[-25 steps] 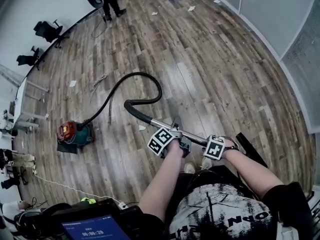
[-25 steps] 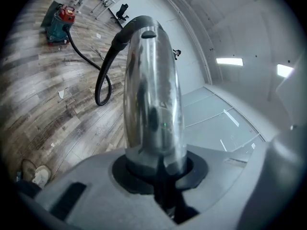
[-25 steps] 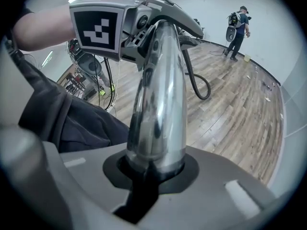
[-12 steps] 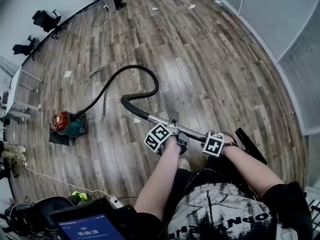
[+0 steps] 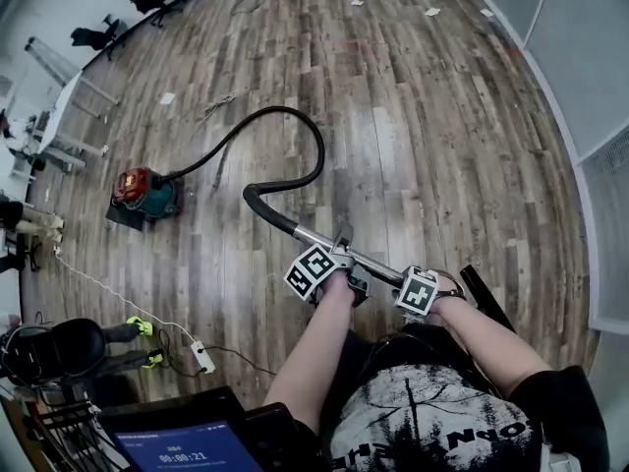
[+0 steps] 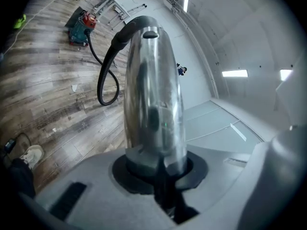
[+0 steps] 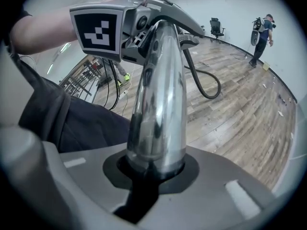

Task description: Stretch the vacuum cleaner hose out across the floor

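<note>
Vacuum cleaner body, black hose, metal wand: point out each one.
vacuum cleaner body (image 5: 155,202): head view, on its teal casing.
black hose (image 5: 321,155): head view, outer bend of the loop on the floor.
metal wand (image 6: 152,85): left gripper view, middle of the shiny tube.

Hose (image 5: 321,155) loops on floor (image 5: 442,116) between vacuum cleaner (image 5: 142,193) at left and wand (image 5: 319,242).

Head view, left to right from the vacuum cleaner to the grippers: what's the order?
vacuum cleaner → hose → left gripper → right gripper. The metal tube is left out because it spans both grippers, which are shut on it.
</note>
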Available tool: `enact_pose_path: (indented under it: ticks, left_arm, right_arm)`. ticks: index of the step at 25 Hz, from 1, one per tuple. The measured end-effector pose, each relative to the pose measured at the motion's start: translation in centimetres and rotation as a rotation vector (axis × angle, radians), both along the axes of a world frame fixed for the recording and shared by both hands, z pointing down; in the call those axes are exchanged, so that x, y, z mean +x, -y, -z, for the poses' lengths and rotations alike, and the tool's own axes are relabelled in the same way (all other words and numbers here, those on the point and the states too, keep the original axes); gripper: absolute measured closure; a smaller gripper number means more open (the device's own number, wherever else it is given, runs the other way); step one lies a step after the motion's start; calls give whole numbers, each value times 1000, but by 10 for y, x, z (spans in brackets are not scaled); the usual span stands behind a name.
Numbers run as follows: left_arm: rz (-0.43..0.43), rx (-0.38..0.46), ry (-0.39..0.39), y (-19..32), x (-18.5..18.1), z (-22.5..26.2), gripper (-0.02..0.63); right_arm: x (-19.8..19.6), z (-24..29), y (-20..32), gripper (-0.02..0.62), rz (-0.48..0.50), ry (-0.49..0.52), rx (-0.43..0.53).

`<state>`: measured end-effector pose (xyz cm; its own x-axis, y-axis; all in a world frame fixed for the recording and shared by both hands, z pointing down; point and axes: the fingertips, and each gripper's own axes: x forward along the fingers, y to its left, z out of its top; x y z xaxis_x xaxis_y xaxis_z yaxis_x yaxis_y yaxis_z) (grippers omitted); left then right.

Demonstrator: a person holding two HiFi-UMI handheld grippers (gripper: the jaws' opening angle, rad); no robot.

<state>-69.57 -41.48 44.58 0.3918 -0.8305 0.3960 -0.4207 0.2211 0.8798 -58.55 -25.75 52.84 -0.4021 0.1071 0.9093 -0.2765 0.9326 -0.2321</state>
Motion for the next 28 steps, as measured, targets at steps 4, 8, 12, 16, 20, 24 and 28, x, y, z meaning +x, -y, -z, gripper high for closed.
enact_pose_path:
  ticks: [4, 8, 12, 16, 20, 24, 28]
  left_arm:
    - [60, -28, 4, -11, 38, -7, 548]
    - [75, -58, 3, -21, 74, -16, 548]
    - [81, -52, -9, -28, 89, -15, 548]
    - [81, -33, -17, -37, 91, -10, 549]
    - [62, -3, -26, -66, 100, 4, 549]
    - [36, 7, -26, -99, 107, 12, 549]
    - [25, 6, -38, -113, 109, 7, 551]
  right_arm:
    - [47, -5, -3, 525, 71, 5, -14]
    - [85, -9, -15, 525, 88, 4, -53]
    - [103, -8, -19, 525, 100, -7, -41]
    - [107, -4, -27, 525, 99, -20, -24]
    - [113, 6, -57, 525, 79, -25, -3]
    - [116, 13, -91, 525, 46, -28, 18]
    - [118, 9, -107, 525, 25, -51, 31]
